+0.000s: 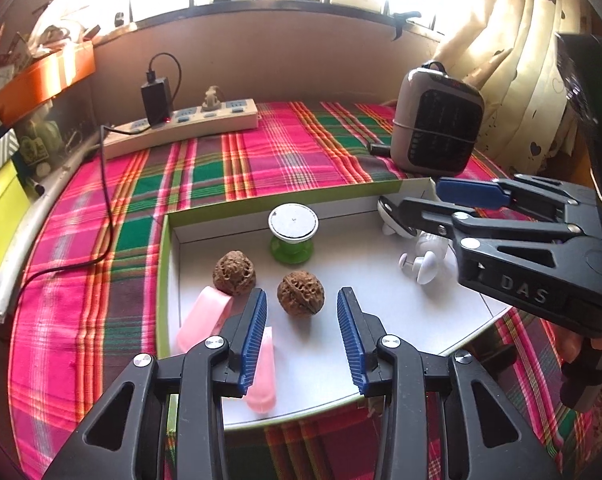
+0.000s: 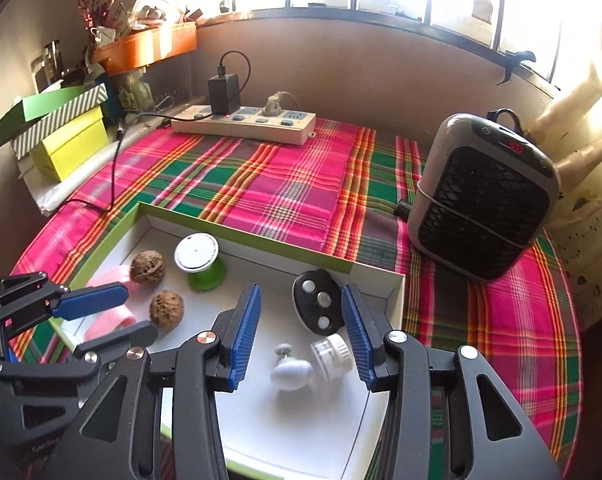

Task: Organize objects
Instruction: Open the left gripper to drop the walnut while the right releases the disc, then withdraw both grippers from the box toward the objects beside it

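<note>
A shallow white box with green walls [image 1: 221,206] [image 2: 237,232] lies on the plaid cloth. In it are two walnuts [image 1: 300,293] [image 1: 234,273] [image 2: 166,307] [image 2: 147,267], a green spool with a white top [image 1: 292,238] [image 2: 200,261], pink pieces [image 1: 203,318] [image 2: 111,322], a black oval piece with white buttons [image 2: 317,307] and small white pieces [image 2: 292,372] [image 1: 421,264]. My left gripper [image 1: 302,338] [image 2: 101,318] is open, its fingers either side of the nearer walnut. My right gripper [image 2: 301,336] [image 1: 417,202] is open above the black piece and white pieces.
A white power strip [image 1: 181,128] [image 2: 245,122] with a black charger and cable lies at the back. A grey heater [image 1: 437,120] [image 2: 483,196] stands at the right. Boxes [image 2: 61,136] and an orange tray [image 2: 145,50] stack at the left; a curtain [image 1: 521,60] hangs at the right.
</note>
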### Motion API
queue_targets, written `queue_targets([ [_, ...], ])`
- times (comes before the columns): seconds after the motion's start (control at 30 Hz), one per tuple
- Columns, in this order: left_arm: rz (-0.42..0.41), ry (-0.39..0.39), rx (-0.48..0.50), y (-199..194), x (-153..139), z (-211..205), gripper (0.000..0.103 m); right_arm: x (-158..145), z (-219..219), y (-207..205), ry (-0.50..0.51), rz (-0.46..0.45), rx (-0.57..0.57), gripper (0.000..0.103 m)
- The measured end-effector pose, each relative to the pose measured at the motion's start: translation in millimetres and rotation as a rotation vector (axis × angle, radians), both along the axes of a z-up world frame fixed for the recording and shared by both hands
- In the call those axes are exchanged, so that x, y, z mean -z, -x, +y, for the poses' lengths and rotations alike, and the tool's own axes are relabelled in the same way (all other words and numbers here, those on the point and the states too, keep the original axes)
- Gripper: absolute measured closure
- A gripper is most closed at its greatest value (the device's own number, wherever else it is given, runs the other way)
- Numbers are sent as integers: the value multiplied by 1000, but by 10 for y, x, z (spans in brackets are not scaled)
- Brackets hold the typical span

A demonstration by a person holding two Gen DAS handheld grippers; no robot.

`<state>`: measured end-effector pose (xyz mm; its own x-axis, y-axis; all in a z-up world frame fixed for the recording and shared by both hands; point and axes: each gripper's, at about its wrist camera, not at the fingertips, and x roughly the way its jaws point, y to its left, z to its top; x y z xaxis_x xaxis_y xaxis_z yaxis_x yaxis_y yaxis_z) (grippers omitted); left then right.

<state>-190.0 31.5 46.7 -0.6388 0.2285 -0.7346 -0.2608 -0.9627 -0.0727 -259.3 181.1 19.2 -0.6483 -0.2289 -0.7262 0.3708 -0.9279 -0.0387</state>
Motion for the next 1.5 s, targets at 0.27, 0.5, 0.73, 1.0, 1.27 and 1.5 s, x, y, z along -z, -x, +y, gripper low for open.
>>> queue_targets([
  [0.27, 41, 0, -11, -185, -94, -89, 68, -96, 57, -281, 37, 33, 0, 59],
  [0.5, 60, 12, 3, -332, -126, -130, 68, -119, 90, -520, 56, 43, 14, 58],
  [0.73, 64, -24, 25, -418, -141, -189, 68, -75, 192, -744, 72, 34, 47, 56],
  [1.0, 70, -56, 40, -550, -165, -271, 68, 63, 429, -937, 82, -11, 117, 55],
  [1.27, 54, -56, 37, -663, -104, -335, 68, 196, 443, -1042, 119, -48, 83, 54],
  [1.5, 18, -56, 21, -701, -24, -363, 68, 299, 380, -1027, 115, -81, -7, 49],
])
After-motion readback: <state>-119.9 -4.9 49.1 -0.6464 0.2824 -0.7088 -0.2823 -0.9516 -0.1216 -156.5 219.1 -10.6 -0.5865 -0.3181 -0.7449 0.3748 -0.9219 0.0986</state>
